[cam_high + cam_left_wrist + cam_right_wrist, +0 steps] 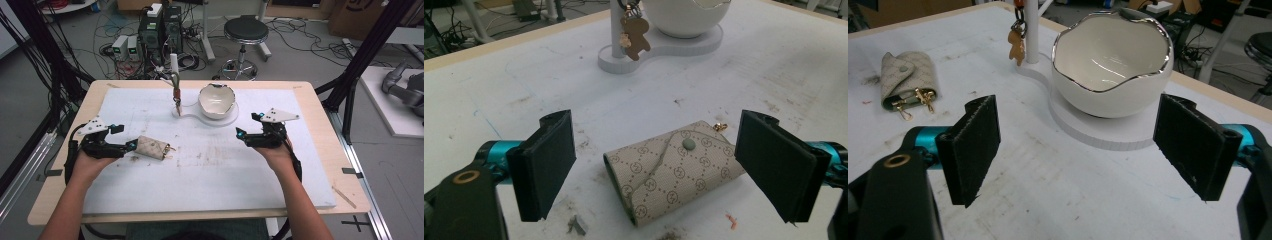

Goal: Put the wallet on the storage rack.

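On a scuffed white table mat [210, 170]; monogram key pouch [671, 167] lying flat, left of the white bowl [217, 100]; left gripper [659, 167] spread wide around it, right gripper [1078, 150] wide, empty; best closed squarely across the pouch's sides.

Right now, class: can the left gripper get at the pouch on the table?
Probably yes: the left gripper is open with its jaws either side of the pouch, and nothing lies between them.
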A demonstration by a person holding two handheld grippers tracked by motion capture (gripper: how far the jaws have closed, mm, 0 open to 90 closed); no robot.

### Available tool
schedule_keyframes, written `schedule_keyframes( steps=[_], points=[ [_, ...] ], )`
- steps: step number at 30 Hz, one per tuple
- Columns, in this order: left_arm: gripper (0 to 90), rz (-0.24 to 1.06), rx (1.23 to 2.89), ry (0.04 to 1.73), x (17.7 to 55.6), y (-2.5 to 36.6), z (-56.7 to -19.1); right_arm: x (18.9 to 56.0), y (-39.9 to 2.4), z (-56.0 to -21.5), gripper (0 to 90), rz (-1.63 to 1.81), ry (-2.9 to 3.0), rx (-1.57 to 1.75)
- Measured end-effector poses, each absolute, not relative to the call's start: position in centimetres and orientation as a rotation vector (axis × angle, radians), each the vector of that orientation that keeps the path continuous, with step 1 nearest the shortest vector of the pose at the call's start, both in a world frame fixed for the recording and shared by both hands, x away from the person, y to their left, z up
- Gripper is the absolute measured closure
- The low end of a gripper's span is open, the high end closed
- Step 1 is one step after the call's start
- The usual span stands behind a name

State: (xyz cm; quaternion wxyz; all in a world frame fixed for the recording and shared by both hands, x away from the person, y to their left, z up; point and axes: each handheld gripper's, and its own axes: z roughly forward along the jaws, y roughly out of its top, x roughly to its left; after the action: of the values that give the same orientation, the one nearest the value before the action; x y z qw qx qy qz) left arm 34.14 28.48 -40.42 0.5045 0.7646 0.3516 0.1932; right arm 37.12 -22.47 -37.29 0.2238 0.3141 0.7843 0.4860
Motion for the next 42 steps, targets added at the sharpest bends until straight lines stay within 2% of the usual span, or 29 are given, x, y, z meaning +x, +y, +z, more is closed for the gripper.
schedule_keyframes(
  steps=[10, 23, 42],
  points=[
    [16.3, 0.489, 1.835, 0.882, 32.9, 29.8, -40.5, 37.9, -19.7, -37.3, 19.2, 1.365, 2.218, 0.803],
    [16.3, 0.523, 1.811, 0.935, 31.0, 32.1, -40.6, 38.9, -14.2, -37.6, 19.1, 1.385, 2.334, 0.706],
    [16.4, 0.540, 1.785, 0.957, 30.5, 33.2, -40.4, 40.2, -3.3, -39.4, 18.1, 1.338, 2.568, 0.510]
  ],
)
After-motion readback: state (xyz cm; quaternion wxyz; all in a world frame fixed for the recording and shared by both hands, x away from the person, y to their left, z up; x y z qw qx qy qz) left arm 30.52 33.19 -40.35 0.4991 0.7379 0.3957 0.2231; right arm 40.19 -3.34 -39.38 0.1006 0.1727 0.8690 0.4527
